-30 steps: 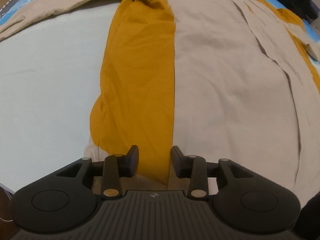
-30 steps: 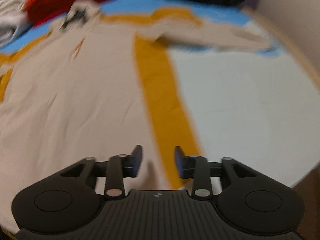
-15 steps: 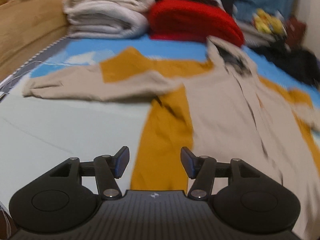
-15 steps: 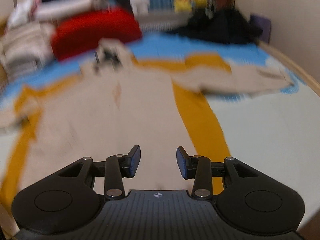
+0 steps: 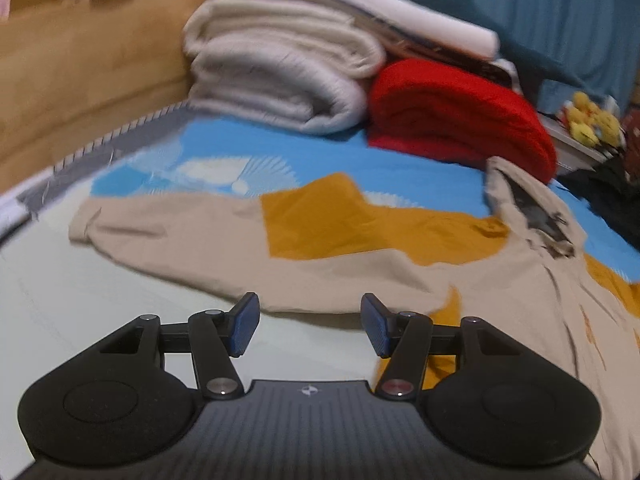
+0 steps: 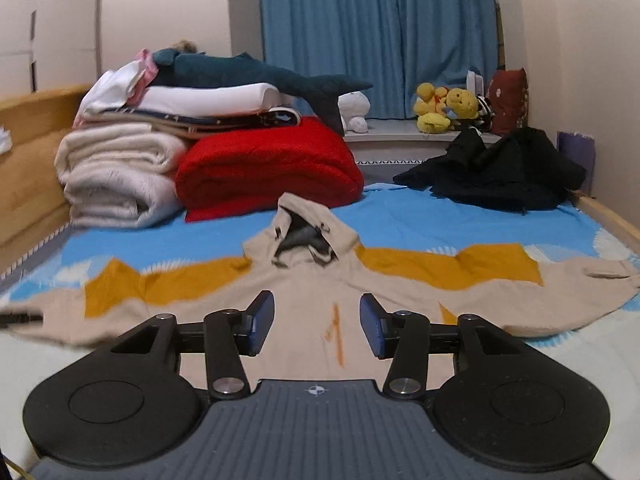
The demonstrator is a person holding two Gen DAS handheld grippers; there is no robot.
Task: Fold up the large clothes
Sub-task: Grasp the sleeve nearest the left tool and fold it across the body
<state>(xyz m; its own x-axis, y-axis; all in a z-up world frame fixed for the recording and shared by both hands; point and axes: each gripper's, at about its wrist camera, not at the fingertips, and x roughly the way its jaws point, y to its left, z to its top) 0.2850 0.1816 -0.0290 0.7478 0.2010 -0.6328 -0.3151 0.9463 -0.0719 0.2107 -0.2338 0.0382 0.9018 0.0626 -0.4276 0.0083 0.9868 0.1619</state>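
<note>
A beige and mustard hooded jacket [image 6: 304, 292] lies spread flat on the bed, hood [image 6: 304, 224] toward the far end and both sleeves stretched out sideways. In the left wrist view its left sleeve [image 5: 172, 236] runs out to the cuff [image 5: 86, 224] on the pale sheet. My left gripper [image 5: 308, 328] hovers above the sleeve's near edge, its jaws closing with nothing between them. My right gripper [image 6: 316, 328] hangs over the jacket's chest, jaws opening, also holding nothing. The jacket's lower hem is hidden below both grippers.
Folded white blankets [image 5: 280, 76] and a red blanket [image 5: 452, 116] are stacked at the head of the bed. A black garment [image 6: 500, 172] lies at the far right, plush toys [image 6: 444, 108] on the ledge behind. A wooden bed side [image 5: 80, 72] borders the left.
Both grippers have risen and tilted up, from looking down on the jacket's body to looking across the bed. Their jaws stand wider apart than before.
</note>
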